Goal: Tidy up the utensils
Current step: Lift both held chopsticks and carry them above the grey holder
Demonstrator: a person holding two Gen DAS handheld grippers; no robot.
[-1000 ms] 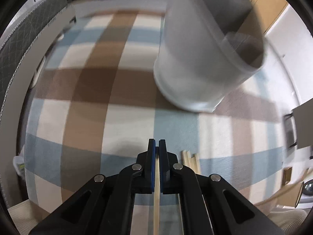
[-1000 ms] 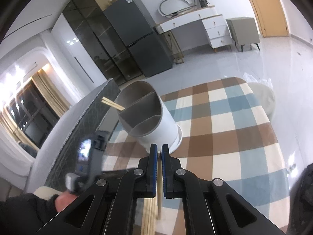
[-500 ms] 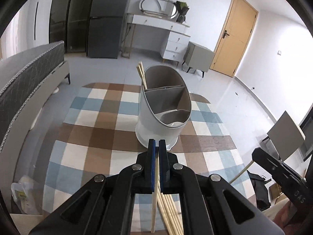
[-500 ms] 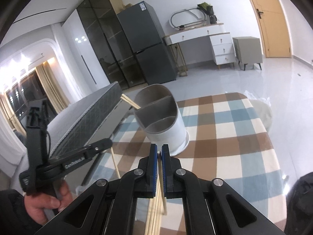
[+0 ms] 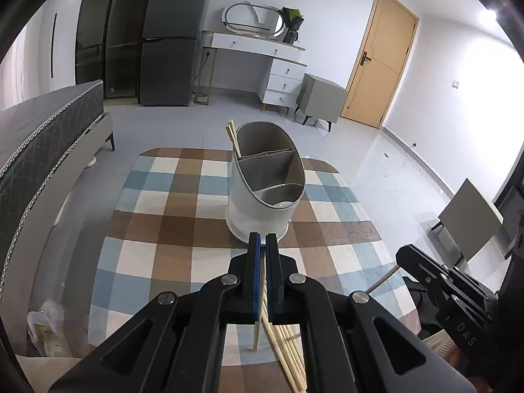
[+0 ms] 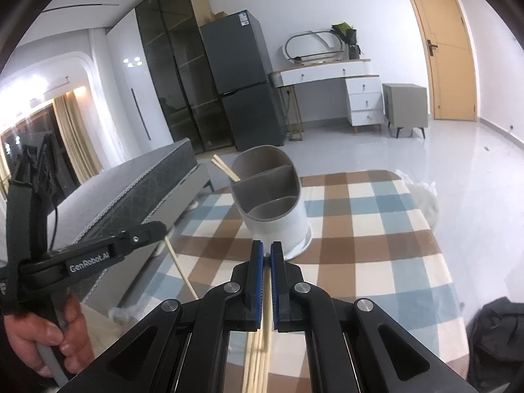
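On the checked blue, brown and cream tabletop stands a white utensil holder with a grey inside split into three compartments, its opening sloped toward the cameras. Two wooden chopsticks lean out of the farthest compartment, tilted to the left, and the same pair shows in the right wrist view above the holder. Close to the near edge of the tabletop lies a loose bundle of chopsticks, well apart from the holder. Both tongs are held above the tabletop, near that bundle. The left tongs are drawn nearly together on a single chopstick that hangs down between the blue pads, its lower end just beside the bundle. The right tongs are likewise narrowed around one chopstick running back along the gap between the pads, above the bundle as seen from that side. Each view catches the other tool: the right one at the lower right of the left view with a chopstick sticking out, the left one at the left of the right view, gripped by a bare hand. Behind the tabletop are a grey bed, a dark fridge, a white dressing table and a wooden door.
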